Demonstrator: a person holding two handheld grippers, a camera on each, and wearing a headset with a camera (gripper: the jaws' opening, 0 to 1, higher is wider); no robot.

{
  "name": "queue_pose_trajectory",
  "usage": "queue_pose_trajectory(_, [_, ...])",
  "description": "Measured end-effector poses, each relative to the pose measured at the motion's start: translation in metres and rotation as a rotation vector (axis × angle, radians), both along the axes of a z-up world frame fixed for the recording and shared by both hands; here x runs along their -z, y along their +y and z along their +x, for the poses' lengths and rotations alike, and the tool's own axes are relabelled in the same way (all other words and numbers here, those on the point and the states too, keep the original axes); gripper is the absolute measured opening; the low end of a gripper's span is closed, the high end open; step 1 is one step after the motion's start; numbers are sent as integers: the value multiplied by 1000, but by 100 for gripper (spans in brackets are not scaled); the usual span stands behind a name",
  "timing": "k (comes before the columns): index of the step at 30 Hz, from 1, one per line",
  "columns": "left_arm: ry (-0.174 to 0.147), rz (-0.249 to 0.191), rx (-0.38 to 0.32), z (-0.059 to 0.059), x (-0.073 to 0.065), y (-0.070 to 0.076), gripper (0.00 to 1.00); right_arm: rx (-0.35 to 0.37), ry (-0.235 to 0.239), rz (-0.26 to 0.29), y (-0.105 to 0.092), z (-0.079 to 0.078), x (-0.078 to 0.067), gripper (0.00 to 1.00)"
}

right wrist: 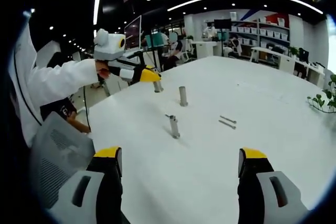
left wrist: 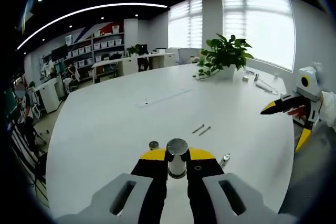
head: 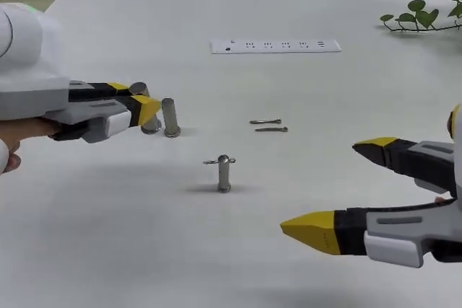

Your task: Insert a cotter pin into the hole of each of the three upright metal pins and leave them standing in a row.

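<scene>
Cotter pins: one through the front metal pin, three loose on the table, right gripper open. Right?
Not quite. The head view shows two loose cotter pins, not three. One cotter pin does sit through the front metal pin, and the right gripper is open.

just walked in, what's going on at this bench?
A person is working with a handheld tool in each hand. The left tool is closed on an upright metal pin standing on the table, with a second pin close beside it, still bare. A third pin stands apart with a cotter pin through it. Two loose cotter pins lie flat farther back. The right tool is open and holds nothing.
</scene>
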State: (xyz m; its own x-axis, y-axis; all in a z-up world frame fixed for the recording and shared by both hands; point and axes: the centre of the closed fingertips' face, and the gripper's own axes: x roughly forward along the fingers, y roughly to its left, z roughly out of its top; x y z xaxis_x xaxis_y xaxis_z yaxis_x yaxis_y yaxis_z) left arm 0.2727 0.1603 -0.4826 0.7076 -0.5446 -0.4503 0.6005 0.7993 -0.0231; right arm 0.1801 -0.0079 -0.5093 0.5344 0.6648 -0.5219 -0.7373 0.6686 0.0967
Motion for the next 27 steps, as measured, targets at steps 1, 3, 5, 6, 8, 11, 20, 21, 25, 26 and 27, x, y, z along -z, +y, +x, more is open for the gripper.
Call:
queue_pose_trajectory(1, [0, -2, 4, -4, 0, -3, 10, -1, -2, 0, 0, 0, 0, 90])
queue_pose_trajectory(3, [-4, 10, 30, -15, 0, -13, 10, -1, -8, 3, 0, -1, -2, 90])
queue_pose_trajectory(5, [8, 8, 41, -24, 1, -21, 10, 0, -13, 9, -1, -2, -3, 90])
queue_pose_trajectory(6, [14, 3, 43, -28, 2, -24, 10, -1, -13, 10, -1, -2, -4, 90])
queue_pose_trajectory(8, [18, -4, 52, -36, 3, -32, 10, -5, -16, 11, -1, -3, -5, 90])
queue_pose_trajectory(11, [38, -11, 83, -47, 8, -44, 10, -7, -19, 15, -1, -5, -5, 90])
queue_pose_trajectory(20, [87, -24, 106, -65, 27, -75, 10, -12, -16, 14, -3, -12, -5, 88])
queue_pose_trajectory(21, [93, -26, 103, -66, 29, -77, 10, -11, -16, 16, -3, -12, -5, 88])
queue_pose_trajectory(25, [114, -18, 97, -69, 41, -82, 10, -5, -16, 19, -5, -13, -5, 88])
queue_pose_trajectory(26, [120, -25, 96, -70, 44, -83, 10, 4, -15, 18, -6, -13, -4, 89])
queue_pose_trajectory(27, [129, -34, 91, -71, 46, -84, 10, 4, -13, 17, -7, -13, -4, 89])
